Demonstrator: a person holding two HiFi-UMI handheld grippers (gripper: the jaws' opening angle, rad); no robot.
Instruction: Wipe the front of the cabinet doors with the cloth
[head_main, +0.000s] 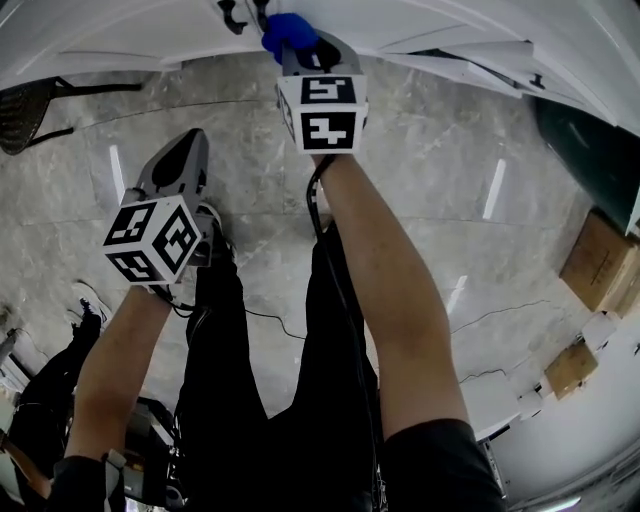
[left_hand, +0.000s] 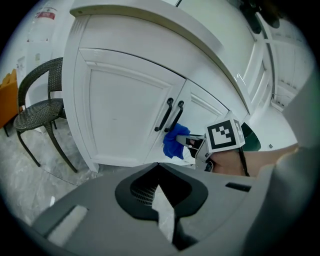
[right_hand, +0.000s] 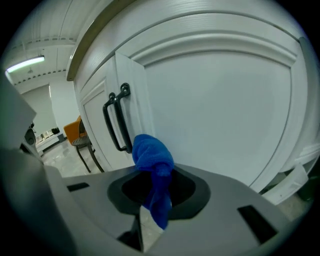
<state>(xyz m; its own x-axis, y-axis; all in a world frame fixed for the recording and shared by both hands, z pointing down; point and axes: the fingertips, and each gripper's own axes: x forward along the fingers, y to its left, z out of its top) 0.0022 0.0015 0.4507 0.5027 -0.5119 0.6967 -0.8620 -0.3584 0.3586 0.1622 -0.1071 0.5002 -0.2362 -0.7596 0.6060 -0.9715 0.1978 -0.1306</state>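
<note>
Head view looks steeply down at the floor (head_main: 450, 200). Left gripper view faces the cabinet (left_hand: 120, 115) from farther back. Right gripper view sits close to a door (right_hand: 215, 100). All show the cloth (head_main: 288, 30).

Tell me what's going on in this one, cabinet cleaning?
Yes. A person stands over a white cabinet with a gripper in each hand. The right gripper is shut on a bunched blue cloth and holds it up to the right-hand cabinet door, just below the dark handles. Whether the cloth actually touches the door is hard to tell. The left gripper hangs back from the cabinet, jaws together with nothing in them.
</note>
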